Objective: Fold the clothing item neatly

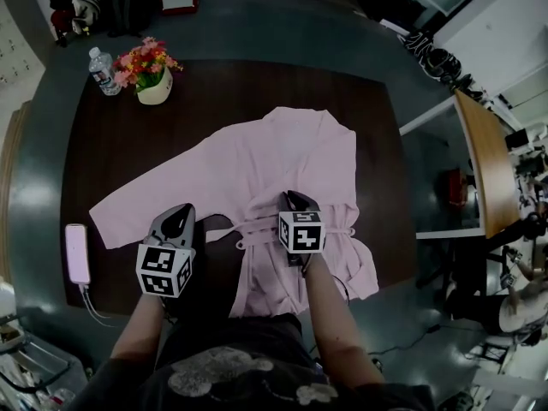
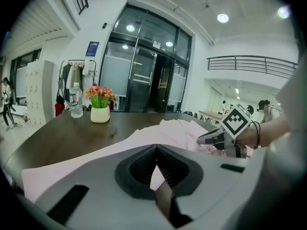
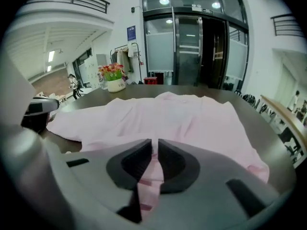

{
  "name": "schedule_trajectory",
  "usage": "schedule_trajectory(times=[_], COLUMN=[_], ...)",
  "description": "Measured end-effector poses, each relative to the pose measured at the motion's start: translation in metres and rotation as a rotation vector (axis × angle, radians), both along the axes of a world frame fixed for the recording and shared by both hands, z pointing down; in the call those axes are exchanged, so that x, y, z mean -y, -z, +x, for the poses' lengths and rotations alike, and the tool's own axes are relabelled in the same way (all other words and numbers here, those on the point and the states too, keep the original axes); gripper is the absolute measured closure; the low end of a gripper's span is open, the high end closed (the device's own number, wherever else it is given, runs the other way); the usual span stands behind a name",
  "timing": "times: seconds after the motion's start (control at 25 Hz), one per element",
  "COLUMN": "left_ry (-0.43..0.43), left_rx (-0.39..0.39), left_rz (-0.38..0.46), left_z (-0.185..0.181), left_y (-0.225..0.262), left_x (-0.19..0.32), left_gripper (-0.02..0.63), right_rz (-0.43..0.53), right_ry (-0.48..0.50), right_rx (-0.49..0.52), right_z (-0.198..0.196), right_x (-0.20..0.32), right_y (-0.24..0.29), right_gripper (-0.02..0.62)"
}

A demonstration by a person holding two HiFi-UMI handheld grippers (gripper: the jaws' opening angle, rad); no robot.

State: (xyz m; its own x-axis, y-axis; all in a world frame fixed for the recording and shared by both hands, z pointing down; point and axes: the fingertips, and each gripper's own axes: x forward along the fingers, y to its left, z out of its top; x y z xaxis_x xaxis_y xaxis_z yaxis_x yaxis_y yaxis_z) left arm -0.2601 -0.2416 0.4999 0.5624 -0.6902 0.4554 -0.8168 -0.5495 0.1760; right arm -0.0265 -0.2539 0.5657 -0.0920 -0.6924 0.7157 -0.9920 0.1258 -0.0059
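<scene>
Your left forearm (image 1: 141, 328) and right forearm (image 1: 336, 319) reach out from your body over the table's near edge, and both tools slope down toward the cloth. Your left gripper (image 1: 181, 214) sits at the lower edge of the spread sleeve (image 1: 145, 199), just beside bare wood. Its jaws are together. Pink cloth shows past them, but whether any is pinched cannot be told. Your right gripper (image 1: 292, 200) is on the tie at the waist of the pink robe (image 1: 295, 148), jaws nearly together and clamped on a pink strip that runs between them. The robe lies spread across the middle of the dark table (image 1: 120, 157), collar at the far side, hem at the near edge. You have bare wood on your left, where a phone (image 1: 77, 253) lies near the edge. There is more at the far left corner, where a flower pot (image 1: 155, 86) and a water bottle (image 1: 104, 70) stand well apart from the cloth.
</scene>
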Motion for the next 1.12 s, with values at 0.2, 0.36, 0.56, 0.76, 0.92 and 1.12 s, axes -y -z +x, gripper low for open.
schedule_trajectory(times=[0.2, 0.36, 0.56, 0.76, 0.92, 1.12], left_ry=[0.003, 0.005, 0.030, 0.059, 0.083, 0.099], left_rx=[0.001, -0.005, -0.014, -0.014, -0.011, -0.006], left_rz=[-0.021, -0.018, -0.013, -0.022, -0.036, -0.043], left_z=[-0.022, -0.033, -0.047, -0.061, -0.072, -0.078], left_y=[-0.009, -0.009, -0.007, -0.008, -0.011, -0.014], left_x=[0.010, 0.014, 0.018, 0.018, 0.019, 0.022], left_gripper=[0.597, 0.597, 0.597, 0.597, 0.597, 0.597], right_rz=[0.033, 0.135, 0.215, 0.225, 0.188, 0.114], right_ry=[-0.063, -0.073, 0.008, 0.096, 0.231, 0.370], right_rx=[0.086, 0.224, 0.247, 0.208, 0.194, 0.207], right_z=[-0.009, -0.037, -0.089, -0.134, -0.175, -0.215], right_x=[0.006, 0.025, 0.068, 0.103, 0.116, 0.096], right_y=[0.012, 0.053, 0.096, 0.100, 0.075, 0.049], right_gripper=[0.592, 0.594, 0.594, 0.595, 0.588, 0.512])
